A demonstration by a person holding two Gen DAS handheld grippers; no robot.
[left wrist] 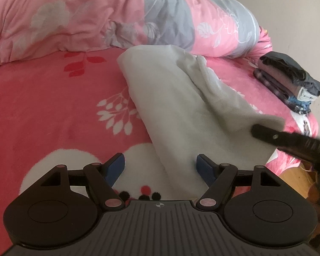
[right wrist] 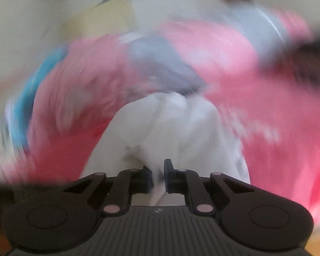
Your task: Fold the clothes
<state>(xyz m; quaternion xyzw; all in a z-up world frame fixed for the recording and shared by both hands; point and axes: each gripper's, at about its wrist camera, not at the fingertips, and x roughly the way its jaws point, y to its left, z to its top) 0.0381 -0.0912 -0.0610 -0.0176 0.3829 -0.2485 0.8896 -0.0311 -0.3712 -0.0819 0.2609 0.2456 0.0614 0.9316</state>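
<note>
A pale grey-white garment [left wrist: 181,98] lies in a long diagonal heap on the pink blanket [left wrist: 53,106]. My left gripper [left wrist: 160,166] hovers over its near end, open, with blue pads wide apart. The cloth's edge runs under the right-hand pad and nothing is pinched. My right gripper [left wrist: 258,131] reaches in from the right as a dark finger at the garment's lifted right edge. In the blurred right wrist view, the right gripper [right wrist: 157,175] has its jaws narrow with the white garment [right wrist: 170,123] bunched between the pads.
A rolled pink and grey flowered quilt [left wrist: 138,21] lies along the back of the bed. A stack of folded dark clothes [left wrist: 288,81] sits at the bed's right edge, by the wall [left wrist: 298,21]. Open pink blanket spreads to the left.
</note>
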